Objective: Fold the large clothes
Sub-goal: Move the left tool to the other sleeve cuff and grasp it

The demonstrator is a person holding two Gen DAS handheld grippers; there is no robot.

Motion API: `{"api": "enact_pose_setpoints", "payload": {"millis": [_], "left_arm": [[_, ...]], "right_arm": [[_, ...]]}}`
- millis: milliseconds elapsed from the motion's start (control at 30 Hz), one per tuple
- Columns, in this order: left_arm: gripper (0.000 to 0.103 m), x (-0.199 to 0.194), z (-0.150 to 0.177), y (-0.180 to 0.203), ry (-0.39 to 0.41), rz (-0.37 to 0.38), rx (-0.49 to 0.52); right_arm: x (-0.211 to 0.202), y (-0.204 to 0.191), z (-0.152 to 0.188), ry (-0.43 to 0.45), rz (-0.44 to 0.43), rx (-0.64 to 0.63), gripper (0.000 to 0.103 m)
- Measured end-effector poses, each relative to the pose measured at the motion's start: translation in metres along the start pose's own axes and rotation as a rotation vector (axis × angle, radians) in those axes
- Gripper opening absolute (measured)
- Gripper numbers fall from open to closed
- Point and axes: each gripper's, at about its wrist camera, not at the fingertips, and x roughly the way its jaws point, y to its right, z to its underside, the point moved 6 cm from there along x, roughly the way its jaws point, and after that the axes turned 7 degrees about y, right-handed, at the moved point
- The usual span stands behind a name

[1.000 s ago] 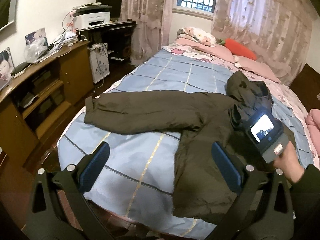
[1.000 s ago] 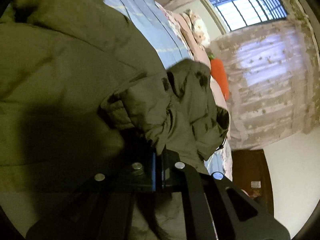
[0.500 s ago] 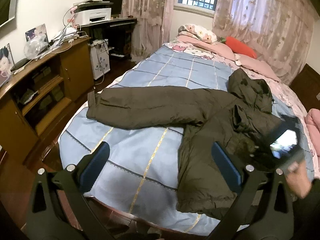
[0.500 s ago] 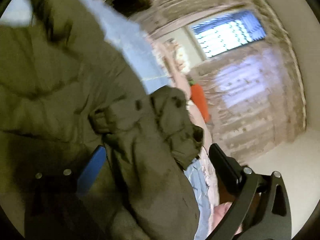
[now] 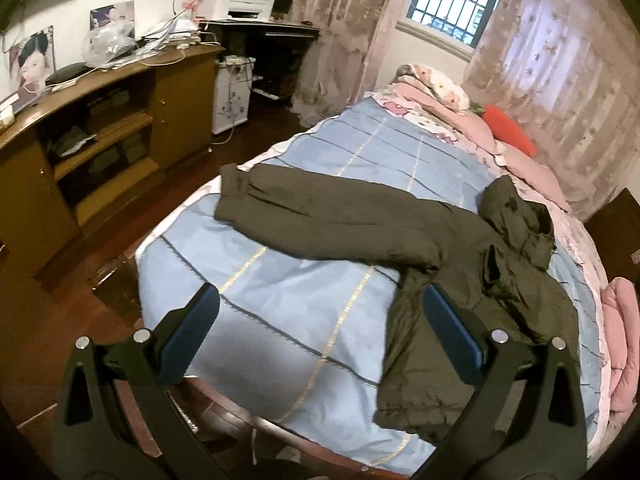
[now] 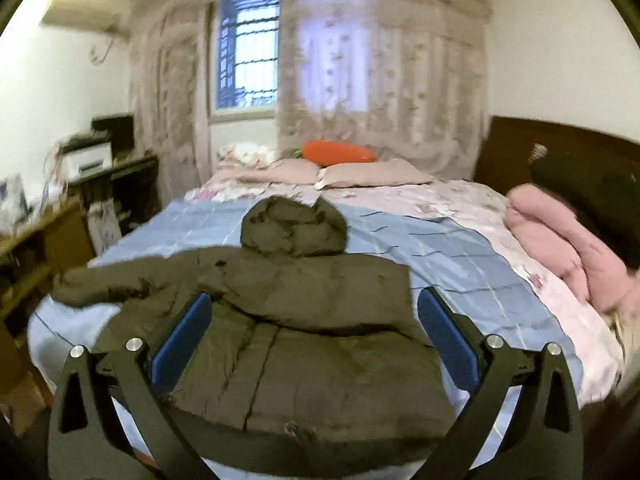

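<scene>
The coat [image 6: 304,320] lies across the near end of the bed [image 5: 304,292], hood [image 6: 294,226] pointing far, one sleeve folded over the chest and the left sleeve [image 5: 320,220] stretched out toward the left edge. My left gripper [image 5: 320,336] and right gripper [image 6: 308,340] both hang spread and empty above it. That long sleeve seems next to me — I'd pinch the cuff, lift it just clear, and lay it flat across the body without dragging the coat.

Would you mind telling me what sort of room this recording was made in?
Most likely a home bedroom: a bed with pillows, a curtained window, and a wooden cabinet along the wall.
</scene>
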Motion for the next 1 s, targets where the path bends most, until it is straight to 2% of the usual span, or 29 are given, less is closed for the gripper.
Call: {"api": "enact_pose_setpoints", "payload": {"millis": [133, 300, 400, 433, 500, 533, 600, 733, 833, 1000], "left_arm": [[0.101, 0.004, 0.000, 0.000, 0.027, 0.023, 0.026], [0.101, 0.033, 0.009, -0.003, -0.039, 0.079, -0.024], [0.101, 0.052, 0.012, -0.005, -0.061, 0.167, -0.106], [0.101, 0.063, 0.012, -0.008, -0.087, 0.242, -0.179], [0.101, 0.080, 0.014, -0.017, -0.116, 0.344, -0.322], [0.101, 0.089, 0.014, -0.023, -0.130, 0.365, -0.376], [0.101, 0.107, 0.014, -0.036, -0.153, 0.354, -0.436], [0.101, 0.135, 0.012, -0.048, -0.165, 0.352, -0.480], [0.101, 0.155, 0.009, -0.055, -0.166, 0.392, -0.549], [0.101, 0.188, 0.012, -0.065, -0.200, 0.372, -0.619]], "right_arm": [[-0.027, 0.009, -0.021, 0.055, 0.024, -0.020, 0.102], [-0.039, -0.003, -0.028, 0.070, 0.015, -0.060, 0.102], [-0.043, -0.011, -0.026, 0.059, -0.005, -0.085, 0.102], [-0.044, -0.012, -0.026, 0.057, -0.008, -0.089, 0.102], [-0.044, -0.017, -0.024, 0.049, -0.016, -0.102, 0.102], [-0.043, -0.019, -0.023, 0.046, -0.017, -0.109, 0.102], [-0.037, -0.023, -0.021, 0.042, -0.019, -0.113, 0.102], [-0.014, -0.032, -0.022, 0.028, 0.004, -0.150, 0.102], [0.010, -0.038, -0.024, 0.001, 0.007, -0.144, 0.102], [0.040, -0.051, -0.024, -0.021, -0.010, -0.145, 0.102]]}}
